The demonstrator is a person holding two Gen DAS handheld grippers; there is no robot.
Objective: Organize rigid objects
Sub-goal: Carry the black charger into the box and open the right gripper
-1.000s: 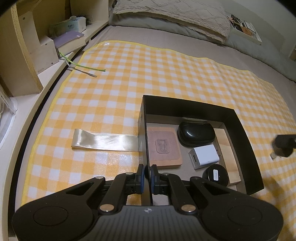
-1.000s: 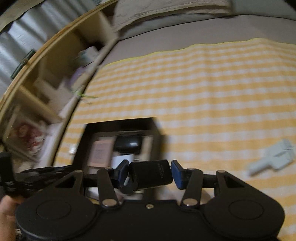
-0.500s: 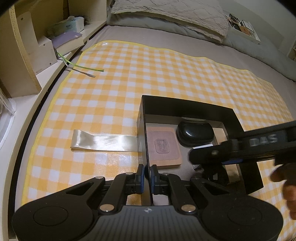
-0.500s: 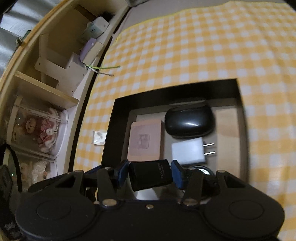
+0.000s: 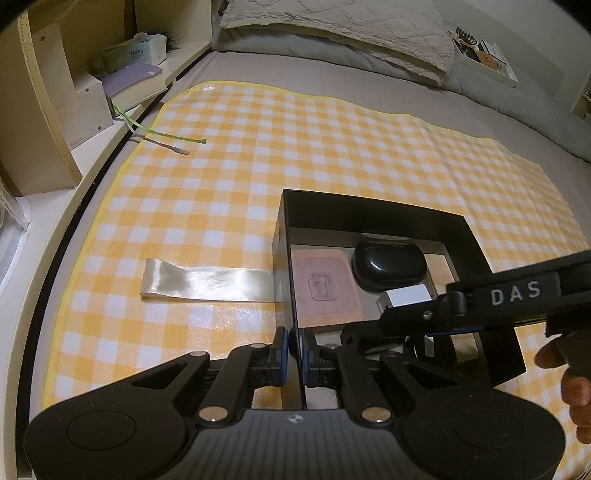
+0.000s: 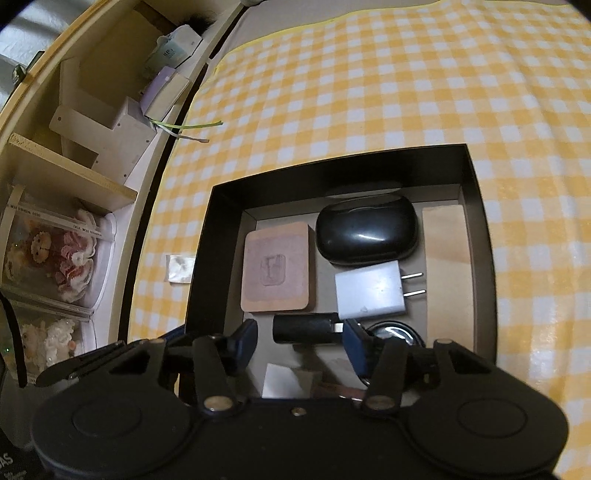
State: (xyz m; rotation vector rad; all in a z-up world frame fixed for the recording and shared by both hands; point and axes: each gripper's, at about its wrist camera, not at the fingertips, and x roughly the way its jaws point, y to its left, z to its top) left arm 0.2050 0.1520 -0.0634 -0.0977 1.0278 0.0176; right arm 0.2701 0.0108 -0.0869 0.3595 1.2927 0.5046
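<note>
A black open box point(image 5: 369, 210) point(image 6: 343, 162) sits on the yellow checked cloth. Inside lie a tan square pad point(image 6: 276, 267) point(image 5: 323, 286), a black oval case point(image 6: 365, 230) point(image 5: 388, 264), a white plug adapter point(image 6: 369, 290) point(image 5: 406, 297) and a round black item point(image 6: 391, 330). My left gripper point(image 5: 293, 349) is shut on the box's left wall. My right gripper point(image 6: 301, 338) is open inside the box; a small black block point(image 6: 304, 328) lies between its fingers, the left pad apart from it. The right gripper also shows in the left wrist view point(image 5: 461, 317).
A clear tape strip point(image 5: 207, 282) lies on the cloth left of the box. A shelf unit point(image 5: 55, 96) with books and boxes runs along the left edge. Green and grey cords point(image 5: 166, 138) trail onto the cloth. A pillow point(image 5: 351, 26) lies at the back.
My right gripper carried the black block from over the cloth into the box, lowered it and opened, releasing it. The left gripper kept hold of the box wall.
</note>
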